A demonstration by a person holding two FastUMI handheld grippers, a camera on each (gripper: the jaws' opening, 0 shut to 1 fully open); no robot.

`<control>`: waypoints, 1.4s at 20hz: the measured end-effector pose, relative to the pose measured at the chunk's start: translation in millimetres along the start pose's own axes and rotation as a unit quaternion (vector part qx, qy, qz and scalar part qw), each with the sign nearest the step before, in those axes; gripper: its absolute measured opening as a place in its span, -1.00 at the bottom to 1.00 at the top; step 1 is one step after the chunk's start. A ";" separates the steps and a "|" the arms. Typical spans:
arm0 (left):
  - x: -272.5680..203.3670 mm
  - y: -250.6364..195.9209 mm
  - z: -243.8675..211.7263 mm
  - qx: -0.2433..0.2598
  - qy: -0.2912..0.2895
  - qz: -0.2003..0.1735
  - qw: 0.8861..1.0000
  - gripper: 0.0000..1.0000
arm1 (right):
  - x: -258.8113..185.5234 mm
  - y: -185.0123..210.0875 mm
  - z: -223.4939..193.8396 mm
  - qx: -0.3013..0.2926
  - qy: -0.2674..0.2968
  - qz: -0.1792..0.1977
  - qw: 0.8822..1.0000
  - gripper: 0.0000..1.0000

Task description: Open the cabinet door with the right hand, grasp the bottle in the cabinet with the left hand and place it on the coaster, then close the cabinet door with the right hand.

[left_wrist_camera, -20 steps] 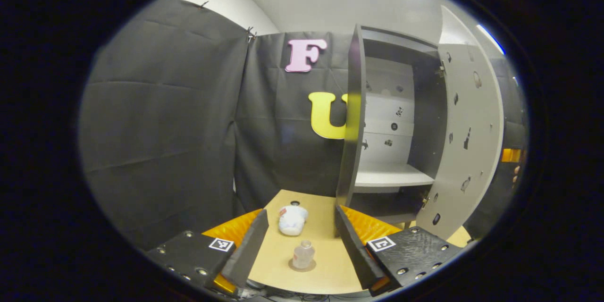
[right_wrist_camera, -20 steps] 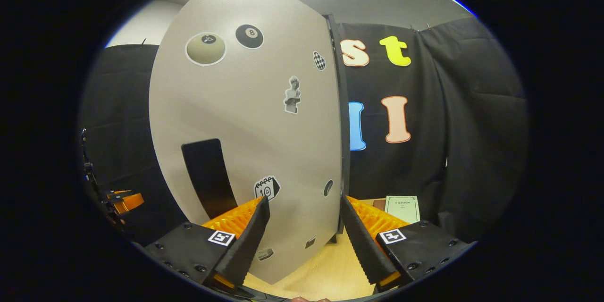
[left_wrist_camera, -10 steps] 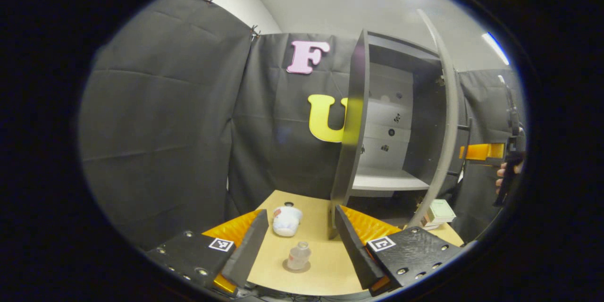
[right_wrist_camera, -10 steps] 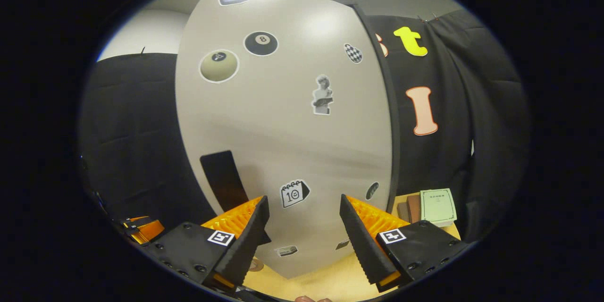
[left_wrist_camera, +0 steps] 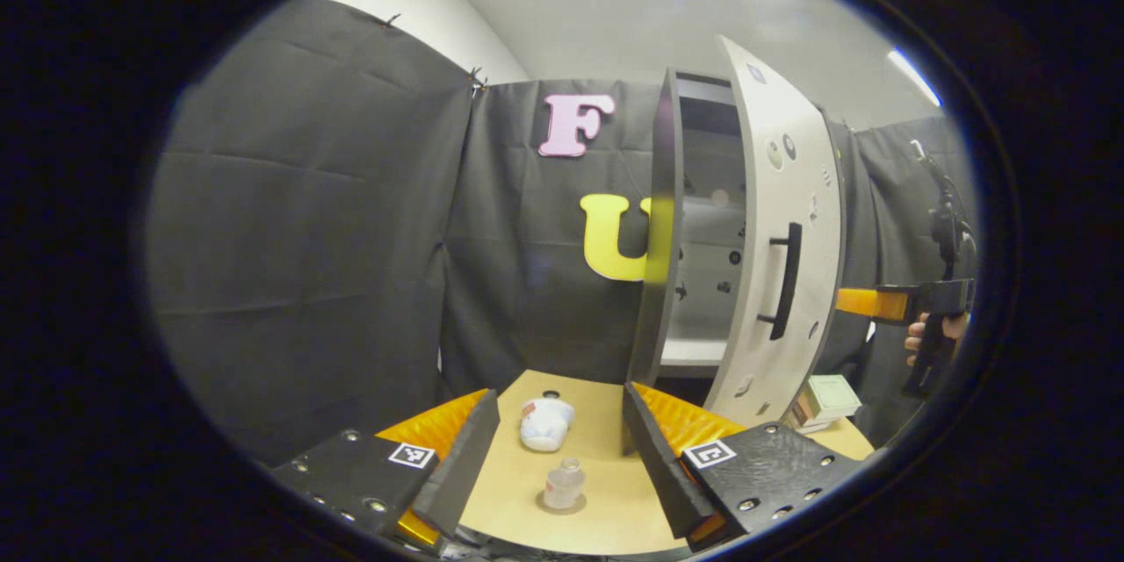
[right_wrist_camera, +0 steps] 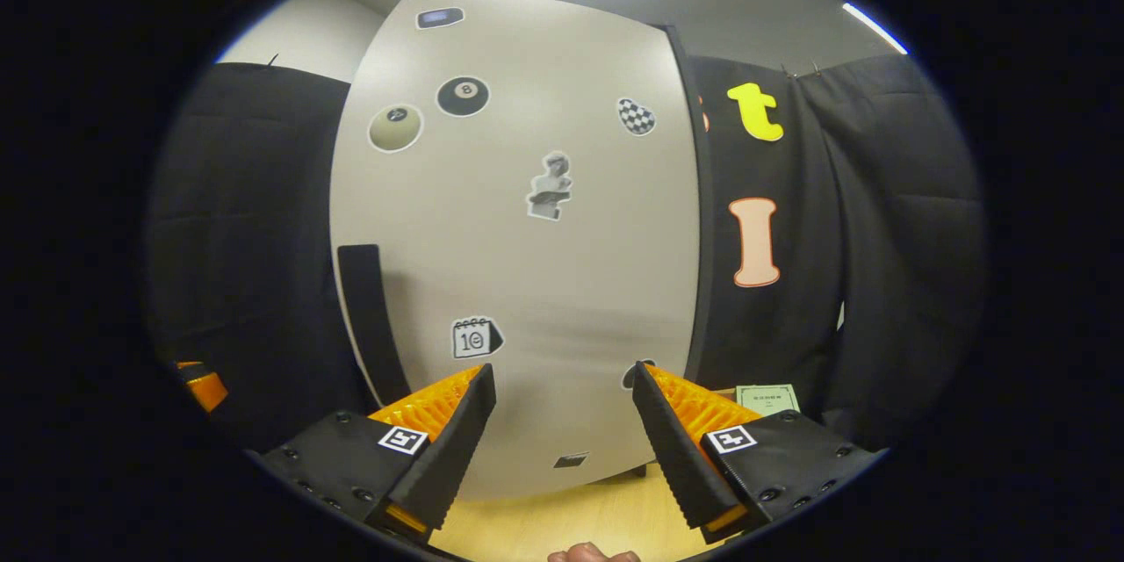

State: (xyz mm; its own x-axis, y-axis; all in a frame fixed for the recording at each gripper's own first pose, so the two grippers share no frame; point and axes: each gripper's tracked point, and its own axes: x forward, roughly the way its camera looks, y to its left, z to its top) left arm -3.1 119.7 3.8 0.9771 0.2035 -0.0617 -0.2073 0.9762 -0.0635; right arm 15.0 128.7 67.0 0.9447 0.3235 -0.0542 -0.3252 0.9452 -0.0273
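Door: cabinet door has swung from wide open to nearly shut.
Bottle: bottle stands on coaster, table.
Grippers: left gripper and right gripper both spread, empty.
Remaining: final push.

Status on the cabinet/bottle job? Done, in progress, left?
Done: bottle stands on the coaster, clear of the open left gripper. In hand: cabinet door partly shut, a gap remaining; the open right gripper faces the door, contact unclear. Left: shutting it fully.
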 end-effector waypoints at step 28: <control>81.9 -124.3 30.2 -0.006 -0.017 -0.153 0.988 0.70 | -64.3 -225.1 -51.2 0.014 0.001 -0.238 0.971 0.96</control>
State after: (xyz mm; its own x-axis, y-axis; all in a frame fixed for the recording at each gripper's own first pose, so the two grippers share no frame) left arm 104.1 17.3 36.6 0.9951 -0.0989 -0.0036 0.0982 0.9914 -0.0862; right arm 25.3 -107.1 25.5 0.9876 -0.1509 -0.0444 0.1500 0.9884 -0.0232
